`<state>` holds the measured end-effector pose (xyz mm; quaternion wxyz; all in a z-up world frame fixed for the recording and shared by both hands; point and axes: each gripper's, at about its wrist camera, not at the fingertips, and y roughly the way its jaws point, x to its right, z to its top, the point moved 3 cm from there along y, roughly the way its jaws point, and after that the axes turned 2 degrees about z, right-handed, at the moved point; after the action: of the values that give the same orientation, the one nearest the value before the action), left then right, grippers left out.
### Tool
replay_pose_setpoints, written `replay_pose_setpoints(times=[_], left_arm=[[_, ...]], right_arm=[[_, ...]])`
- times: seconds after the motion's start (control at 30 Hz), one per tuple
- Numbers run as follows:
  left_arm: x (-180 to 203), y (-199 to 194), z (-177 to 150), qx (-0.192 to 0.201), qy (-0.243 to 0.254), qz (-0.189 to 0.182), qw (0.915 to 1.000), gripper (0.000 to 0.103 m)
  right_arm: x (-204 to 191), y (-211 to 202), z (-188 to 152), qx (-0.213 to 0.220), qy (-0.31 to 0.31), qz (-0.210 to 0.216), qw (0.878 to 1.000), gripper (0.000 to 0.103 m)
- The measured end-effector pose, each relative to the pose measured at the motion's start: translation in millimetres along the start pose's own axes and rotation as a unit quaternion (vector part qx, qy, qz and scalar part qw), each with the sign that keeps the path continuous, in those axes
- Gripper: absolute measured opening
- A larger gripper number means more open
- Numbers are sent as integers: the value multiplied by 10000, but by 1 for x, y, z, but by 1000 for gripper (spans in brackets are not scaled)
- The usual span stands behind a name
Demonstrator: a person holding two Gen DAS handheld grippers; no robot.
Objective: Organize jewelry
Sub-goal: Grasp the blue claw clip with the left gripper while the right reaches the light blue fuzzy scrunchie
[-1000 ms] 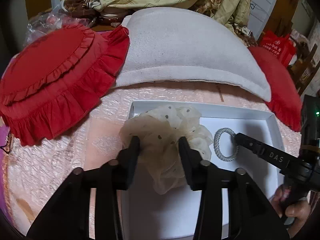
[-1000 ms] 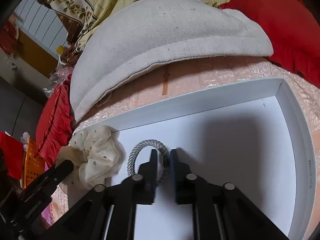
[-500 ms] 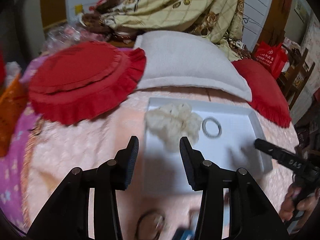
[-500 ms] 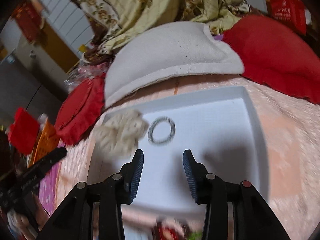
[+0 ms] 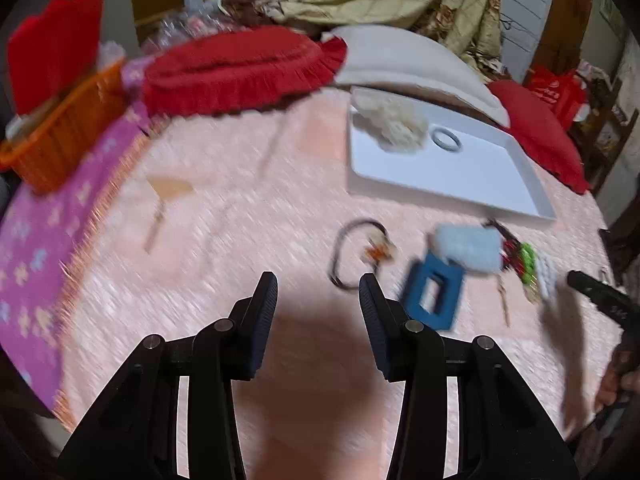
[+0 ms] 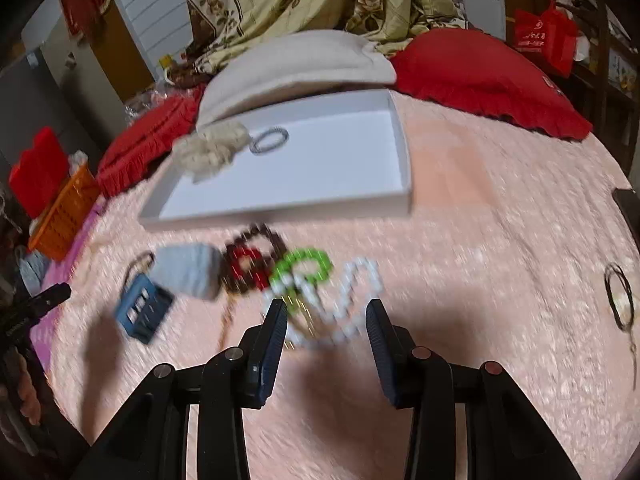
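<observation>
Both of my tools have pulled back from the white tray, and the scrunchie and silver ring I was over a second ago now lie inside it, at its far left end.

Through the left wrist camera, my left tool (image 5: 318,294) hangs released over bare pink bedspread (image 5: 240,208), nothing between its jaws. The tray (image 5: 452,194) sits well ahead to the right, with the cream scrunchie (image 5: 390,118) and the ring (image 5: 446,138) just beside each other in it. Nearer lie a black hair tie (image 5: 352,254), a blue clip (image 5: 434,298) and a pale blue fluffy piece (image 5: 468,248). The picture is smeared, so I judge that closing now could miss the thin hair tie or pinch bedspread along with it.

Through the right wrist camera, my right tool (image 6: 326,320) has just been opening and stands apart, gripping nothing, with a white bead bracelet (image 6: 348,300) just beyond its tips. A green bead bracelet (image 6: 302,266) and a dark red one (image 6: 250,260) lie close against it and may be touching; the blur hides which. My worry is that a grab here catches two strands at once, or drags the pile across the soft cover. A loose bead strand could also slip out on the way to the tray. Another hair tie (image 6: 620,296) lies well apart at the right edge.
</observation>
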<state>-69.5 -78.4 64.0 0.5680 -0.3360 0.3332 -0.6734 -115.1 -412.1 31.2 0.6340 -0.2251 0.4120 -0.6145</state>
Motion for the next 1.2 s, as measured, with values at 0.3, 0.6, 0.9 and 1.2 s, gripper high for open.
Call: replay_pose_setpoints(times=[0.3,0.6,0.9,1.2], left_arm=[[48,16,-14,-209,549,-504,9970,42],[70,48,-2,-549,729,-879,9919,42],[69,53,-9,-711,337,-1185,9898,12],[39,21,-36,-665,-236,-1443,9870,12]], right_arm=[[13,7,-18,-74,147,3,9999,39],[1,23,-9,-134,168,386,9990,39],[-16,23,-16,-75,81,545,9985,39],[-53,0,-3,122,-308,908,9953,39]])
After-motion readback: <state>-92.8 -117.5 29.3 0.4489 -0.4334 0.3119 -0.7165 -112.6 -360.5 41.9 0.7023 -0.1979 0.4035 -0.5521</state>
